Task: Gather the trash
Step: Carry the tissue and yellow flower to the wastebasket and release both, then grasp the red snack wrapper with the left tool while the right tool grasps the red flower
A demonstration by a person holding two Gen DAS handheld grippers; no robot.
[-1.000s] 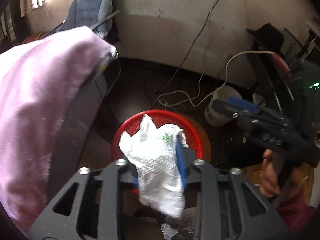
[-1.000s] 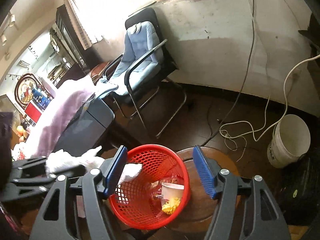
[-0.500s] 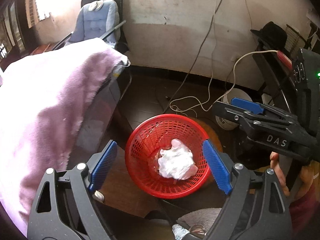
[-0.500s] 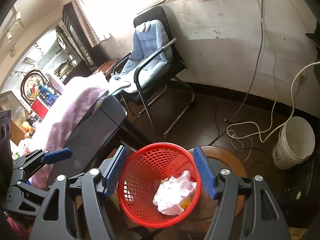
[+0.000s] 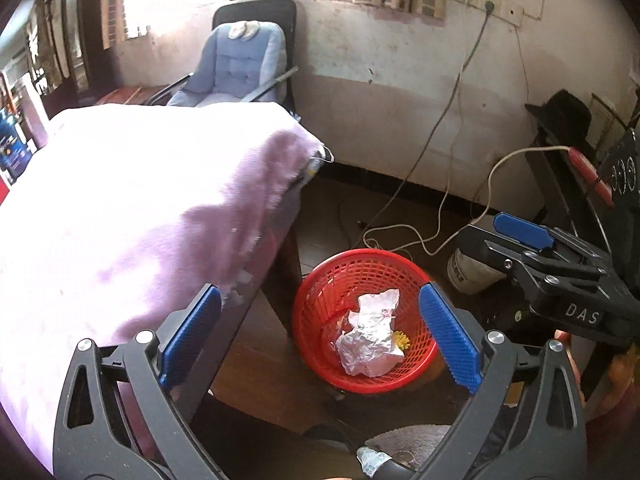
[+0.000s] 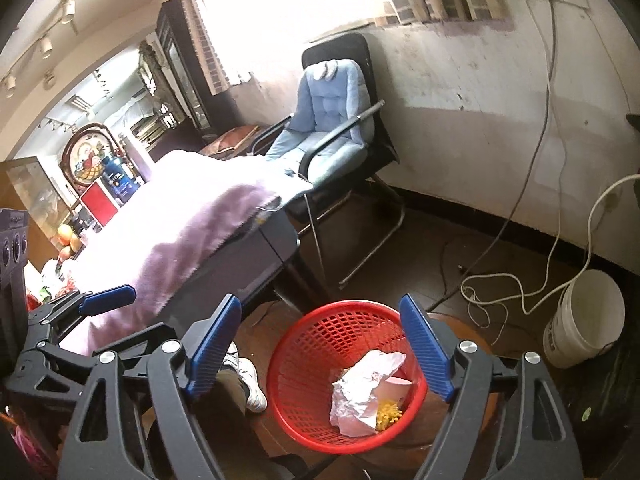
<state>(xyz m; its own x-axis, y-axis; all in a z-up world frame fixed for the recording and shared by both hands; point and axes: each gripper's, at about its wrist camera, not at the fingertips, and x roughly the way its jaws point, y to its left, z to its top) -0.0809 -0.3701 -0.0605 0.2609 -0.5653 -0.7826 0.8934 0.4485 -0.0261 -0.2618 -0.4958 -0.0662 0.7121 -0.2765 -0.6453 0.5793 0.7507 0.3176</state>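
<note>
While the wrapper (image 5: pixel 370 334) lies crumpled in the red basket (image 5: pixel 320 304) on the floor, beside some yellow bits, nothing is left between either set of fingers, so the drop itself looks done. What could go wrong from here is mostly about clearance, in my judgement: the left gripper (image 5: pixel 320 336) hangs above the basket with its left pad (image 5: pixel 192 332) near the draped edge of the purple cloth (image 5: pixel 120 208), and a careless swing to the left could snag the cloth and drag it off the table. The basket is light mesh, so a low pass by either gripper could clip its rim and tip it, spilling the wrapper back out. The 2 grippers also sit near each other, the right one showing at the right edge of the left view, and a crossing move could knock them together. A cord (image 6: pixel 516 296) trails loose on the floor at the far right near a white bucket (image 6: pixel 584 320), but it is well apart from the basket. The left gripper's jaws have just been opening and now stand very wide with nothing between them; it points steeply down, framing the basket. The right gripper (image 6: pixel 322 350) has also just been opening, stands wide and empty, and tilts down at a gentler angle from the near side, with the basket between its pads in view but below them.
</note>
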